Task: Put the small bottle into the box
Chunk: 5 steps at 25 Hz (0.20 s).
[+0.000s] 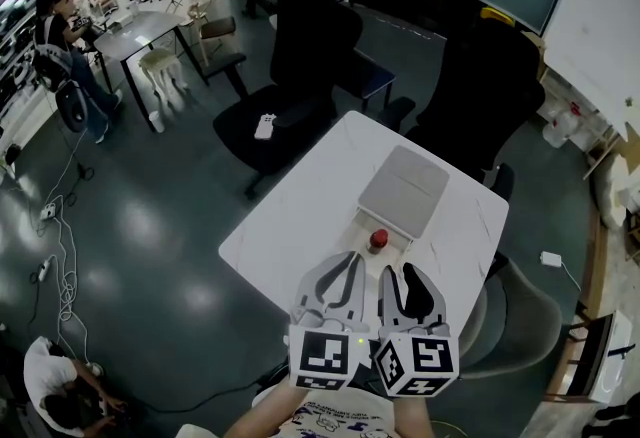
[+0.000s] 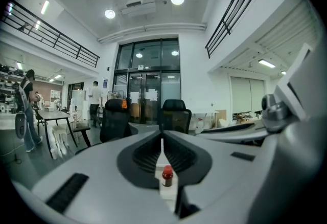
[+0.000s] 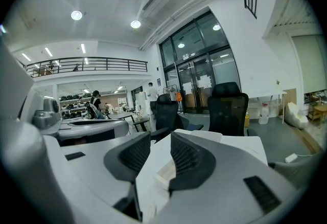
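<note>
I am looking along the left gripper (image 2: 162,141) and its jaws are meeting at the tips, clenched on nothing. Through the slit behind those tips I am seeing the small bottle (image 2: 167,176), red-capped and upright, down on the table and not in any grip. The right gripper (image 3: 160,138) is also keeping its ribbed pads (image 3: 134,155) drawn in with only a narrow slit between them, and nothing is sitting in that slit but white tabletop.

From the head view, I am holding both grippers side by side over the near edge of the white table (image 1: 300,216), the left gripper (image 1: 352,256) and right gripper (image 1: 400,271) both pointing toward the small bottle (image 1: 378,241). The bottle is standing just ahead of the tips, outside the grey-topped box (image 1: 403,188), right at its near edge; whether it is touching the box I cannot tell.
</note>
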### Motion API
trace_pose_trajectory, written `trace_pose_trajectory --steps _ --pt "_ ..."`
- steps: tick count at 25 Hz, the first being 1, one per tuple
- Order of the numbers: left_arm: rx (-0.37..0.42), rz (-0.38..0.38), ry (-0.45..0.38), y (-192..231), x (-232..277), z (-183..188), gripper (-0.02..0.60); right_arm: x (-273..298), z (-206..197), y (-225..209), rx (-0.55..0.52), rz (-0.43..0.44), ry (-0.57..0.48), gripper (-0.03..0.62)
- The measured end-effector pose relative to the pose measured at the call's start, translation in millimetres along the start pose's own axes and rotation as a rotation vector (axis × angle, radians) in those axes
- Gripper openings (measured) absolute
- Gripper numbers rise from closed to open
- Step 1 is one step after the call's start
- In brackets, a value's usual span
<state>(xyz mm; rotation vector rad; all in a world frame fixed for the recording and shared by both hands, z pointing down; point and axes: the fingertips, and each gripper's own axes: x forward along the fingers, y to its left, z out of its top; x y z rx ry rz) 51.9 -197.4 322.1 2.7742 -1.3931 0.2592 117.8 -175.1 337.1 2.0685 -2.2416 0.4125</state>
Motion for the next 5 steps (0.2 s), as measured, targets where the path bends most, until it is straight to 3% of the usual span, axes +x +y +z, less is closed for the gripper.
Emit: trace_pose_trajectory --steps 5 --pt "0.005 -0.007 -0.001 -3.1 0.3 2.3 0.021 -0.1 1.6 -0.6 -0.002 0.0 0.003 0.13"
